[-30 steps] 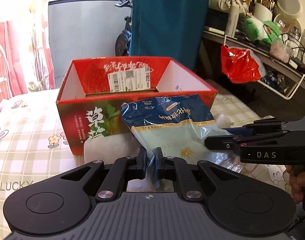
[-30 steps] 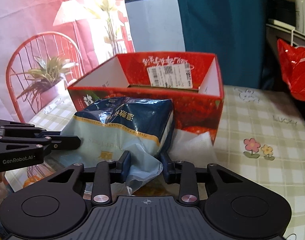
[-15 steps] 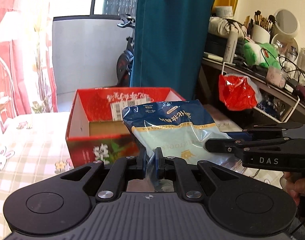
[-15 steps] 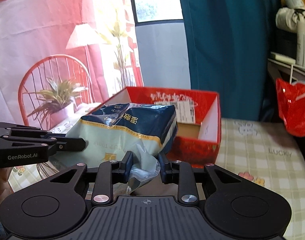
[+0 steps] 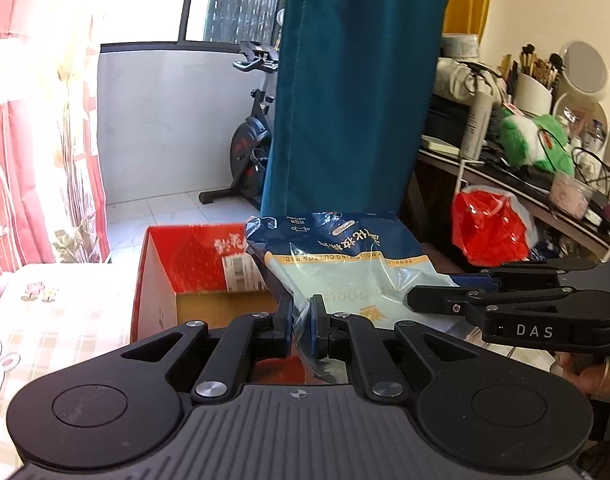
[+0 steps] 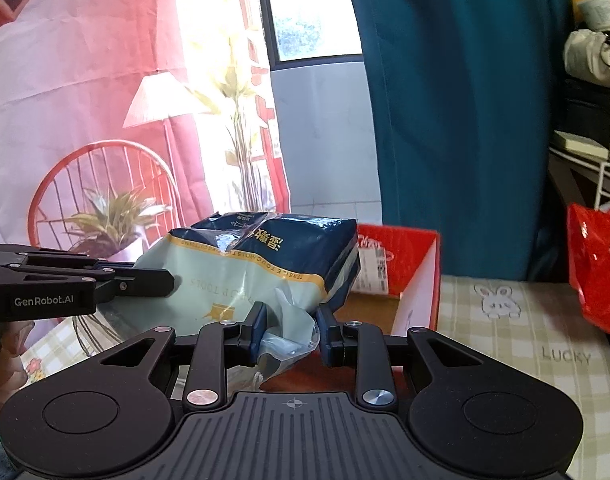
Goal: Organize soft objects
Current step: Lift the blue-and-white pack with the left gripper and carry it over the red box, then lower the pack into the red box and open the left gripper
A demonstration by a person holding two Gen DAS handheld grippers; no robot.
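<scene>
Together, both grippers carry a soft blue and pale-green plastic pack of cotton pads (image 5: 347,268), lifted clear of the checked tablecloth (image 6: 525,344) and hanging over the near edge of the open red cardboard box (image 5: 173,264) behind it. On one lower corner, the left gripper (image 5: 301,320) has its jaws pressed nearly together, pinching a thin fold of the wrapper. At the other corner, the right gripper (image 6: 291,330) stands a little wider, its blue pads (image 6: 259,326) clamped on a crumpled bunch of plastic. A red plastic bag (image 5: 487,226) hangs from the cluttered shelf at the right.
</scene>
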